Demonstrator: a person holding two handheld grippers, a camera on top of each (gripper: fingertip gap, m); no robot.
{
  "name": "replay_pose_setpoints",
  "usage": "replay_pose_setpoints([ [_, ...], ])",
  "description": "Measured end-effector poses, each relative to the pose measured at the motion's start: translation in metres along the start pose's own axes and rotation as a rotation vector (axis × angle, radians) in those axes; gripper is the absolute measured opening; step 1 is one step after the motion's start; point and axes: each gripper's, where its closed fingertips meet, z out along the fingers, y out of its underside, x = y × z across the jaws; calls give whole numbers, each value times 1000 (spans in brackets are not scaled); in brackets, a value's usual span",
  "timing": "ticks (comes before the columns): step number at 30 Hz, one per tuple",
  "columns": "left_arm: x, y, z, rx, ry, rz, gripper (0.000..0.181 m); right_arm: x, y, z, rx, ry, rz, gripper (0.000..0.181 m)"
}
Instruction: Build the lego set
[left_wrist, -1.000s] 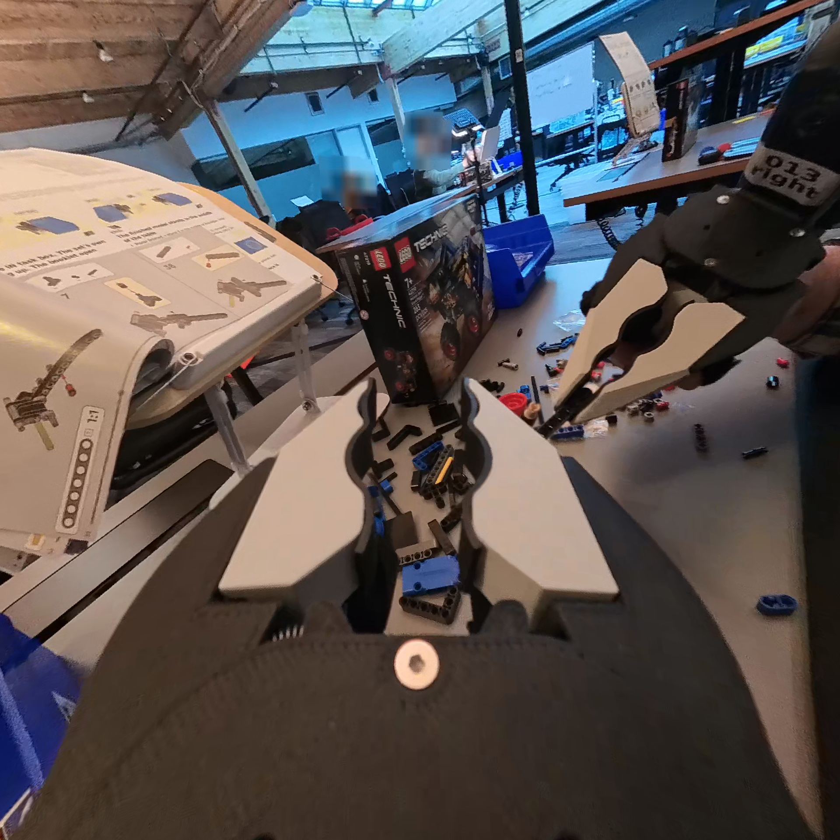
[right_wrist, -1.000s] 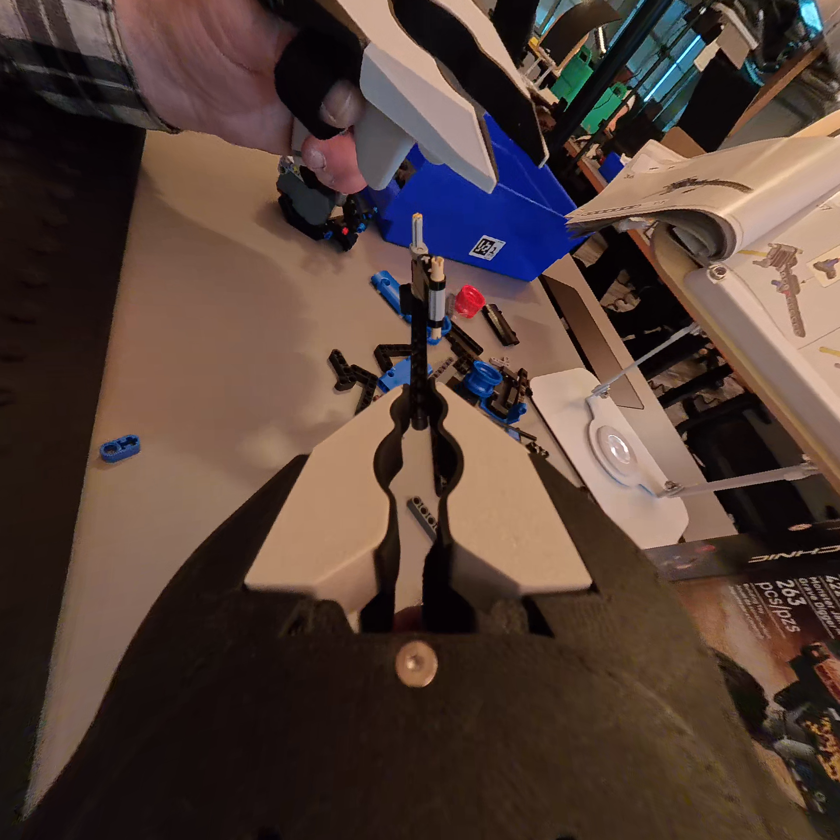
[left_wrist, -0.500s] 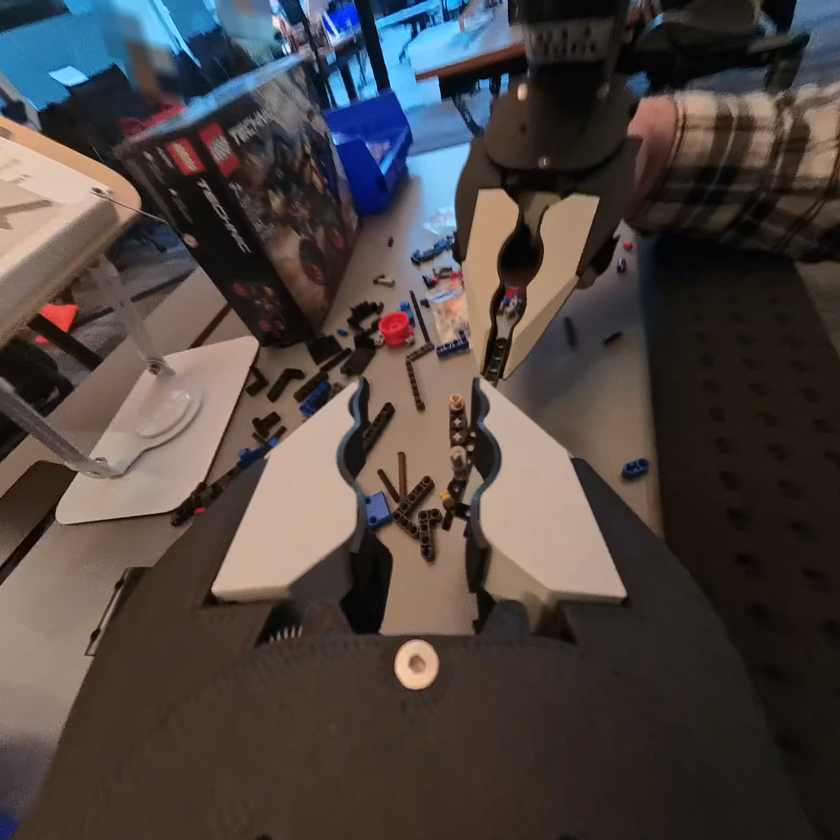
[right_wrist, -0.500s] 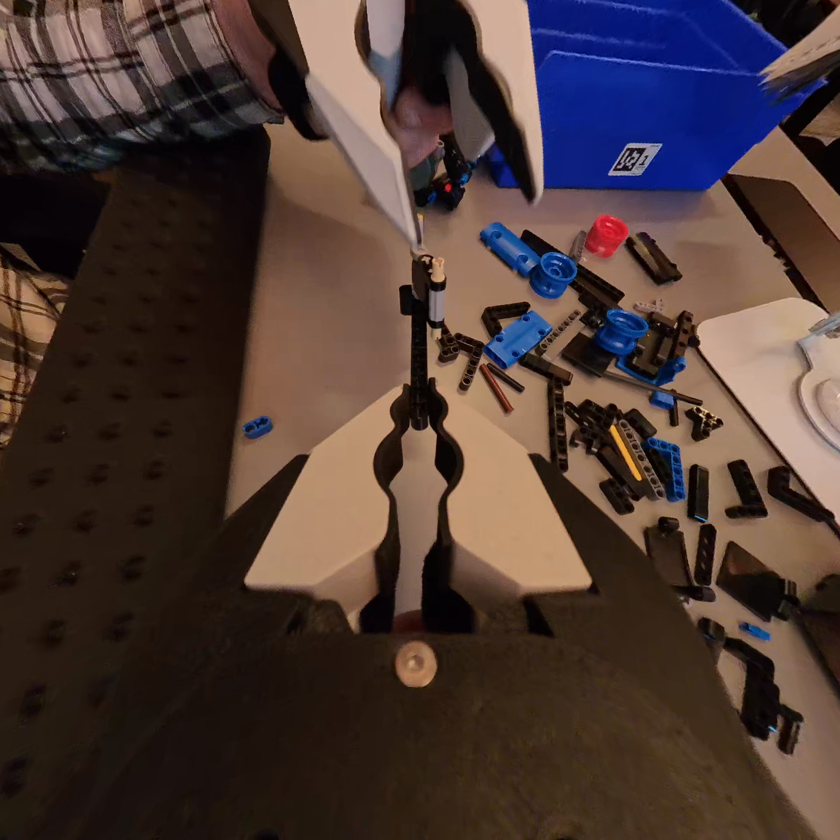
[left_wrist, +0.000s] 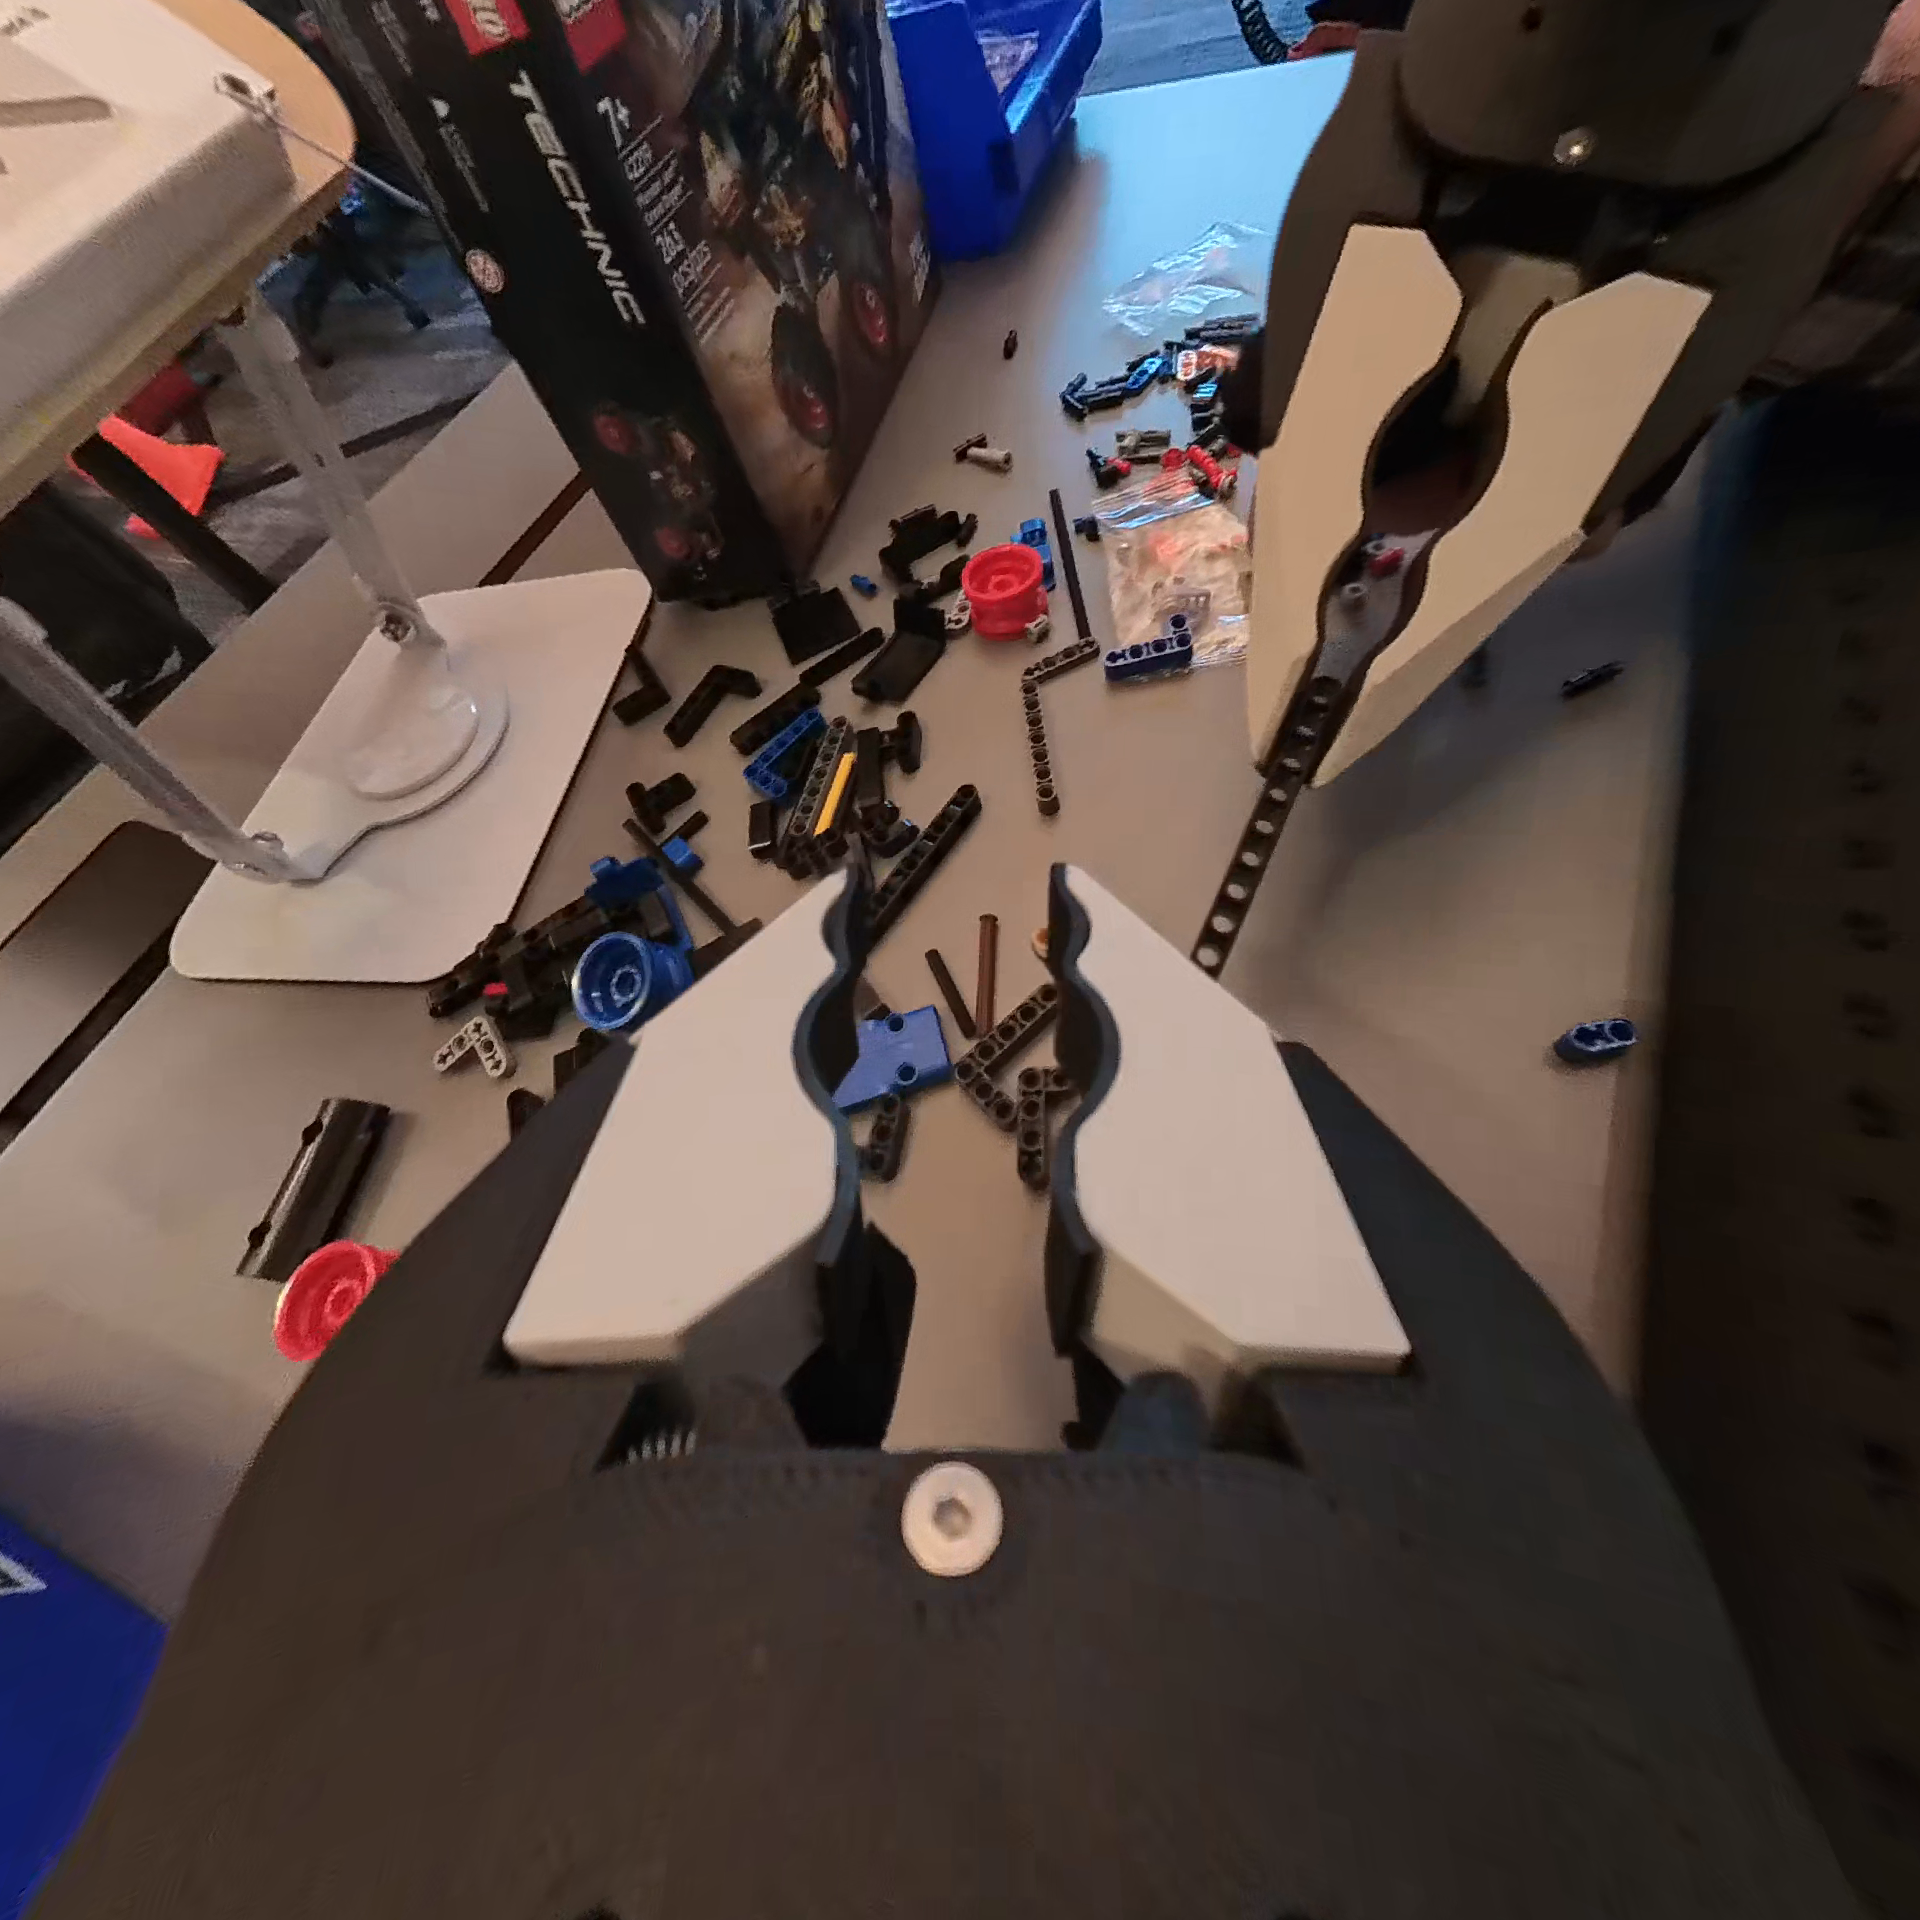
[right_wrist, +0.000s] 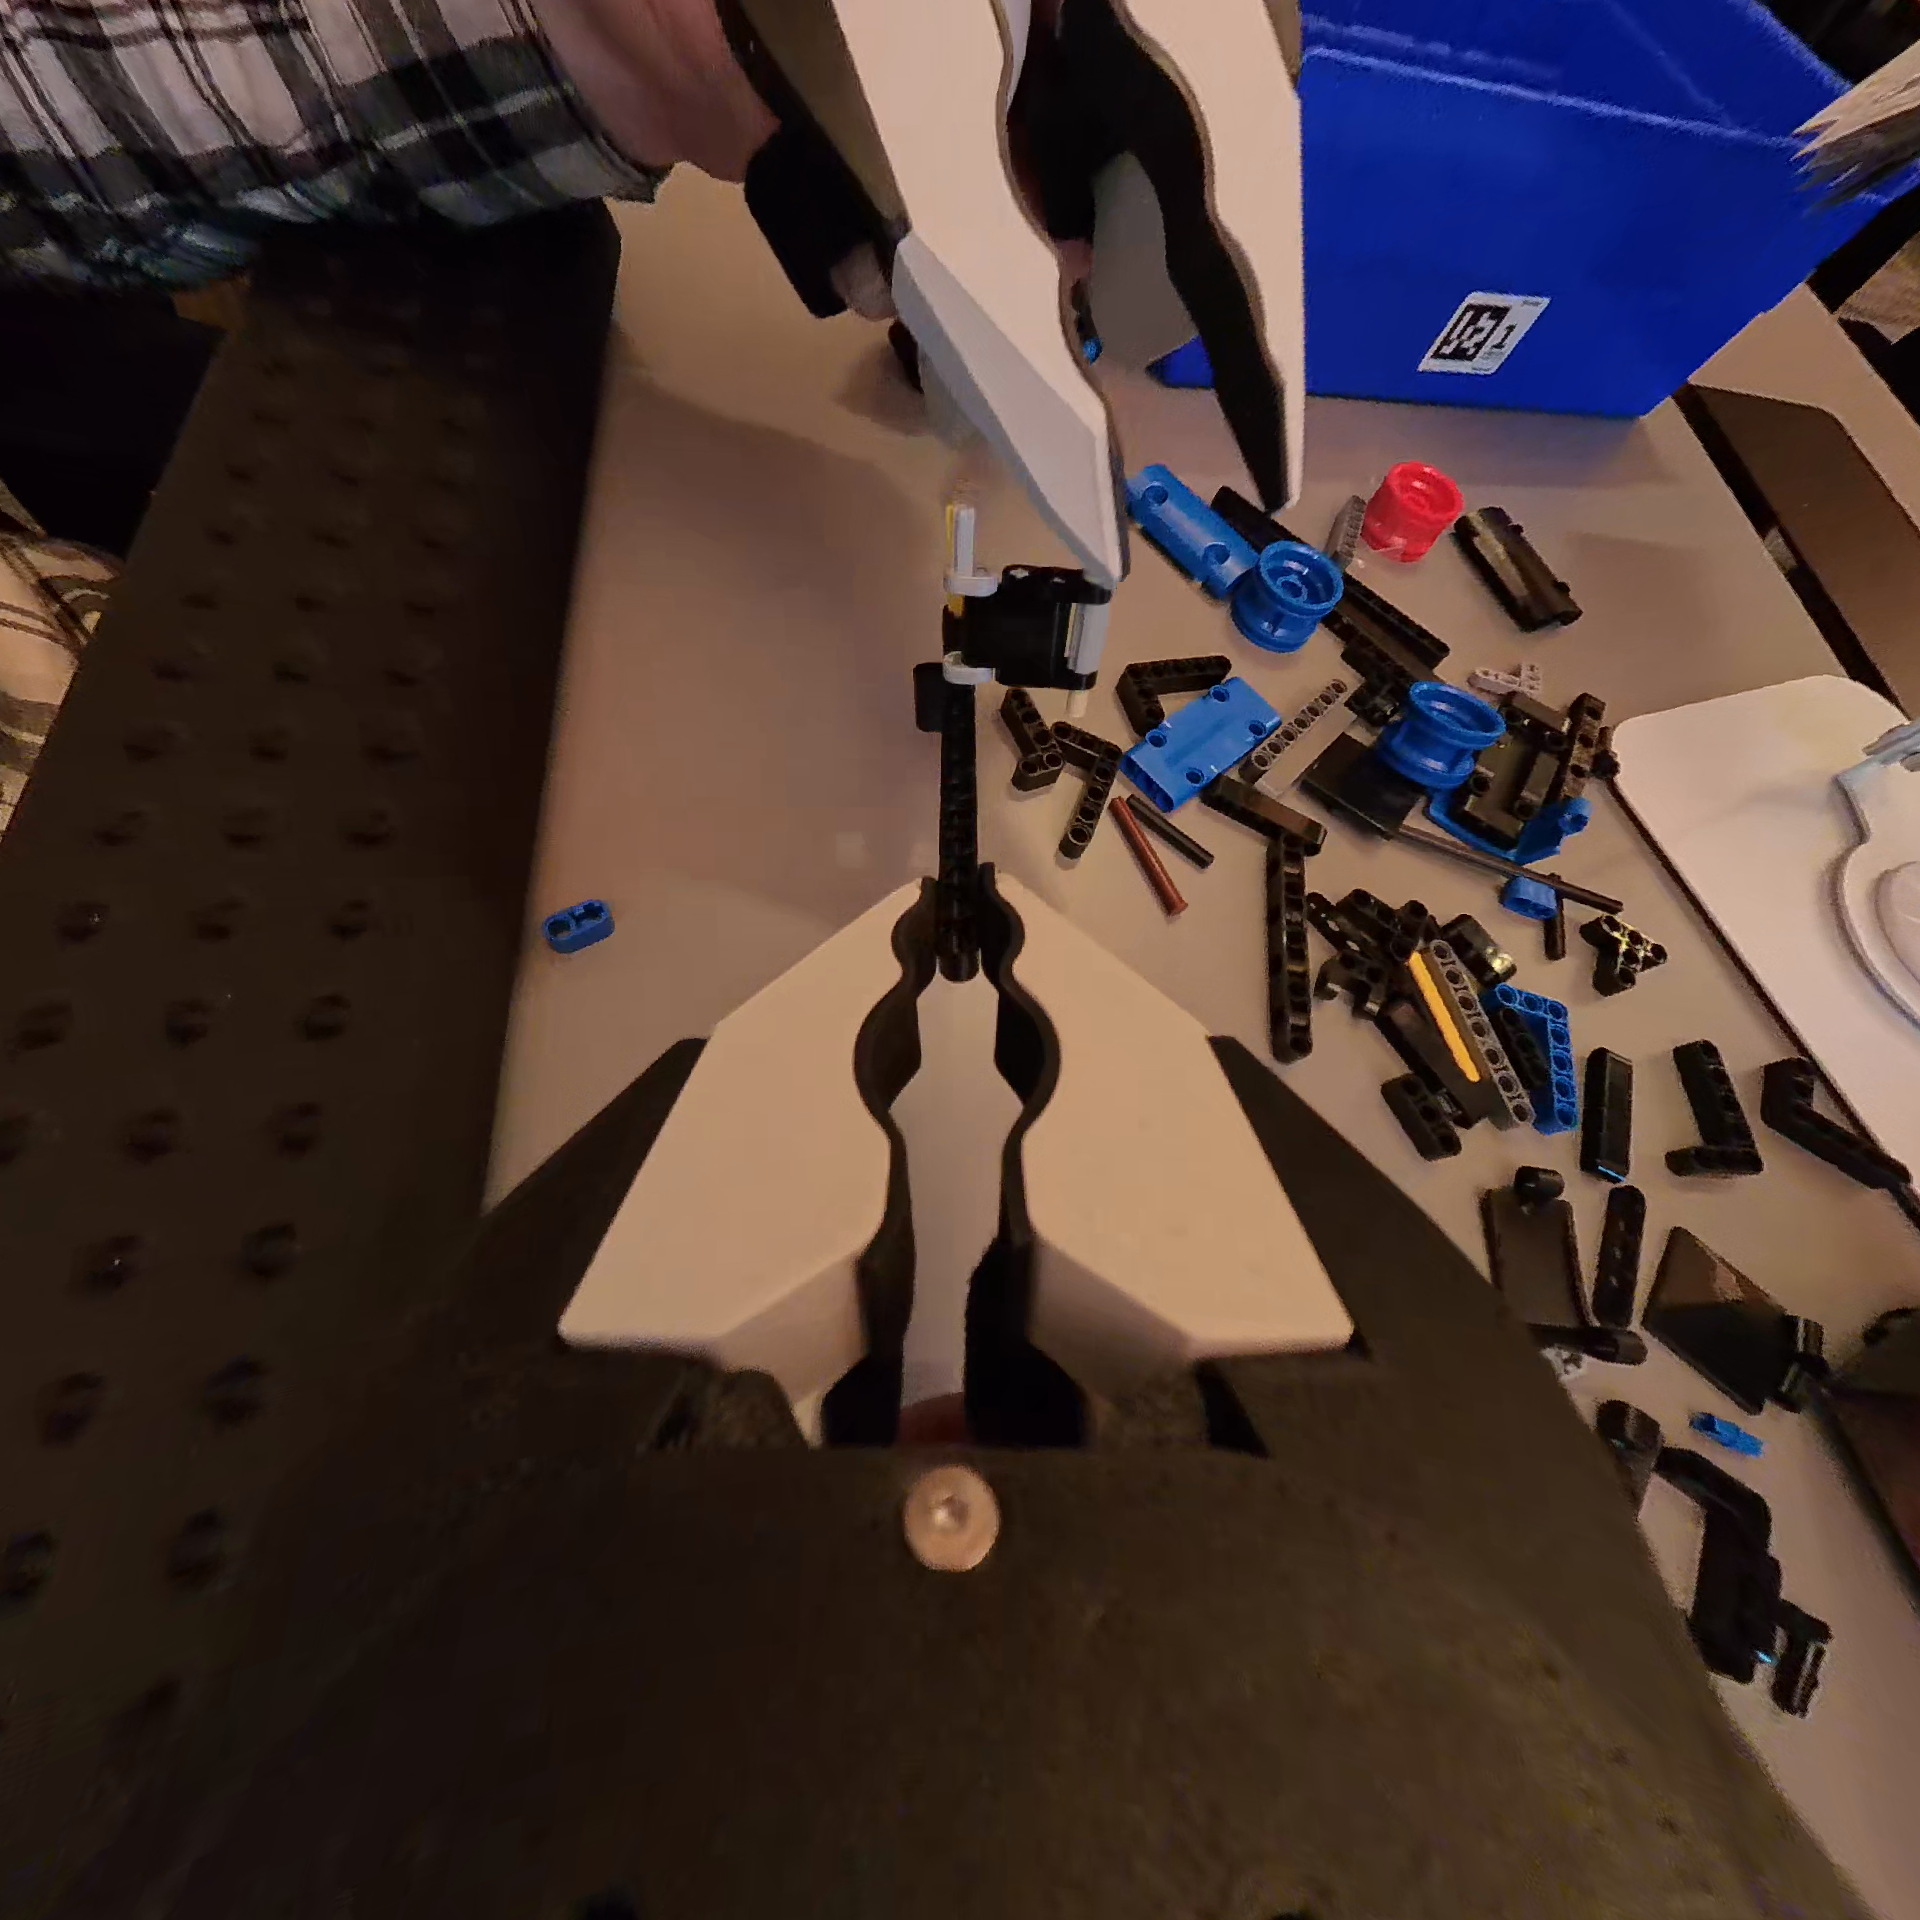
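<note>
My right gripper (right_wrist: 956, 914) is clamped on a long black holed beam (right_wrist: 956, 800), holding it out over the grey table (right_wrist: 727, 727) while my left gripper (right_wrist: 1195, 520), jaws apart and empty, meets the small black block (right_wrist: 1023, 629) at the beam's far end. One left fingertip (right_wrist: 1101, 540) looks to touch that block, though I cannot be sure of contact. In my judgement this is a mid-build fitting step: seating or adjusting the block and its pale pins (right_wrist: 961, 551) on the beam. The next move calls for a steady right hold and a careful closing or push from the left, square to the beam so the pins stay aligned.

Beyond the beam's tip sits a glossy blue bin (right_wrist: 1558, 208). To the beam's right lies the loose pile: ribbed blue wheel hubs (right_wrist: 1288, 592), a red hub (right_wrist: 1408, 509), a flat blue panel (right_wrist: 1200, 738), perforated black beams, thin brown axles (right_wrist: 1143, 852). To its left lies a small blue link (right_wrist: 578, 923), beside a dark dimpled mat (right_wrist: 260, 831). All hard, smooth plastic.
</note>
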Motion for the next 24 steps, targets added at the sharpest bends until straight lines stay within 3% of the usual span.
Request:
replay_pose_setpoints([
  [1, -4, 0, -1, -1, -21, -11, 31, 0, 2, 1, -9, -2, -1, 6],
  [7, -11, -4, -10, 39, -27, -84, 25, -3, 6, 5, -9, -29, 22, 6],
  [24, 46, 13, -21, 4, 244, -1, 45, -4, 11, 6, -14, -40, 25, 6],
])
